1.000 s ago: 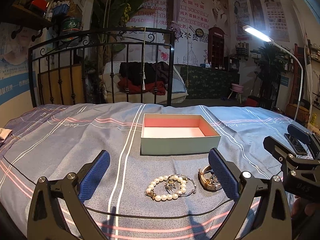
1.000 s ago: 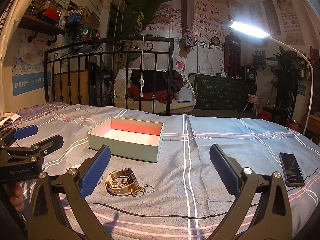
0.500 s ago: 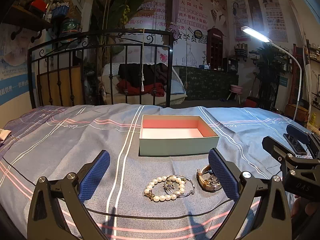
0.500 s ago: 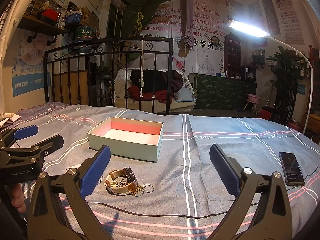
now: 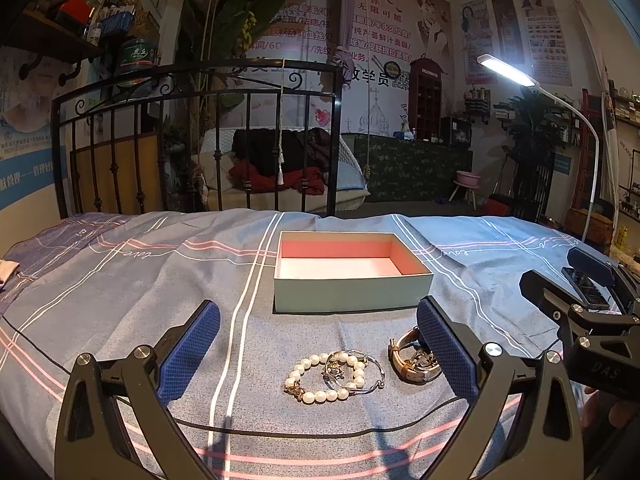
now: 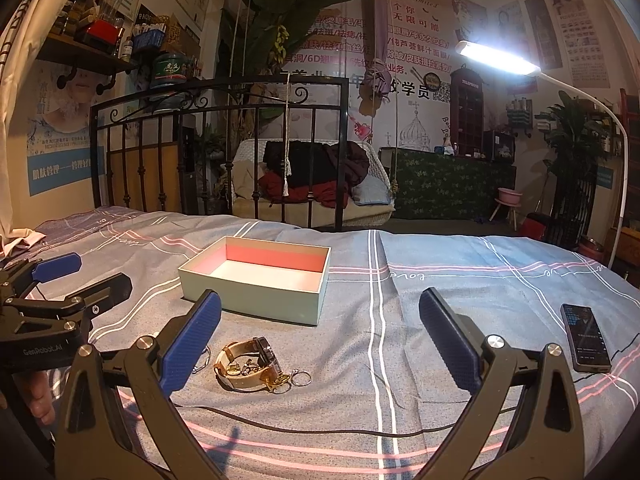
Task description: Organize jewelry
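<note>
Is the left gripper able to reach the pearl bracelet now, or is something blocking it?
Probably yes. The left gripper is open, and the pearl bracelet lies on the bedsheet between its fingers, with nothing covering it except a thin silver bangle overlapping one side.

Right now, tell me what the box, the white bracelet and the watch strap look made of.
Box: matte card or paperboard, pale green outside, pink inside; thin straight walls.
White bracelet: glossy round pearl-like beads with a gold-coloured clasp; real or imitation, cannot tell.
Watch strap: tan, dull, probably leather or a look-alike.
</note>
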Demonstrator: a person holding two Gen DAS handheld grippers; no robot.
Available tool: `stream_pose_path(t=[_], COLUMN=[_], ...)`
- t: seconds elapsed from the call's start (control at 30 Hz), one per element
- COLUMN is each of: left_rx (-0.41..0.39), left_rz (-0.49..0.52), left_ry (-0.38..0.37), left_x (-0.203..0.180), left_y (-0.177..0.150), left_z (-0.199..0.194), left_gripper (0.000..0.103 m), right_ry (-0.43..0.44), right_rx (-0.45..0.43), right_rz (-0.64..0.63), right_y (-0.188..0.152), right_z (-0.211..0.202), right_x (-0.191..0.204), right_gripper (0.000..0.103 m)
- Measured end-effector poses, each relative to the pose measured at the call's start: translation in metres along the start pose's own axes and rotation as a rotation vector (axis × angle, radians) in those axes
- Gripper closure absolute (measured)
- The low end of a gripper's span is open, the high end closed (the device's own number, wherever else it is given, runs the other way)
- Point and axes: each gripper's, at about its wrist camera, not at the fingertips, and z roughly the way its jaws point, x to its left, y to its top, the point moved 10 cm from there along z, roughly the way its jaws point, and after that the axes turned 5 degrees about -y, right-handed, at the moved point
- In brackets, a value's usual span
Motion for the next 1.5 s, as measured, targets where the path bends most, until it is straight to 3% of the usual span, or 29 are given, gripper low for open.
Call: stream_pose_path(t=[0.33, 0.93, 1.27, 1.37, 1.5], left_rx=[-0.008, 0.028, 0.316, 0.356, 0.452], left_rz=[-0.01, -0.009, -0.043, -0.07, -0.064], left_ry=[0.009, -0.007, -0.056, -0.04, 0.041], left_x=[0.003, 0.004, 0.02, 0.03, 0.052], left_y=[0.002, -0.005, -0.051, -0.054, -0.06], left_z=[0.002, 0.011, 0.04, 0.048, 0.062], left_gripper=[0.007, 0.007, 0.007, 0.007, 0.012], right_ry=[0.009, 0.016, 0.049, 0.062, 0.08], right_rx=[-0.026, 0.015, 0.239, 0.262, 0.275], right_rz=[0.02, 0.009, 0.04, 0.034, 0.026], right_y=[0.004, -0.002, -0.046, -0.054, -0.056], right_z=[-0.003, 0.012, 0.041, 0.048, 0.057], right_x=[-0.002, 0.003, -0.006, -0.003, 0.004], right_gripper=[0.006, 0.006, 0.006, 0.006, 0.006])
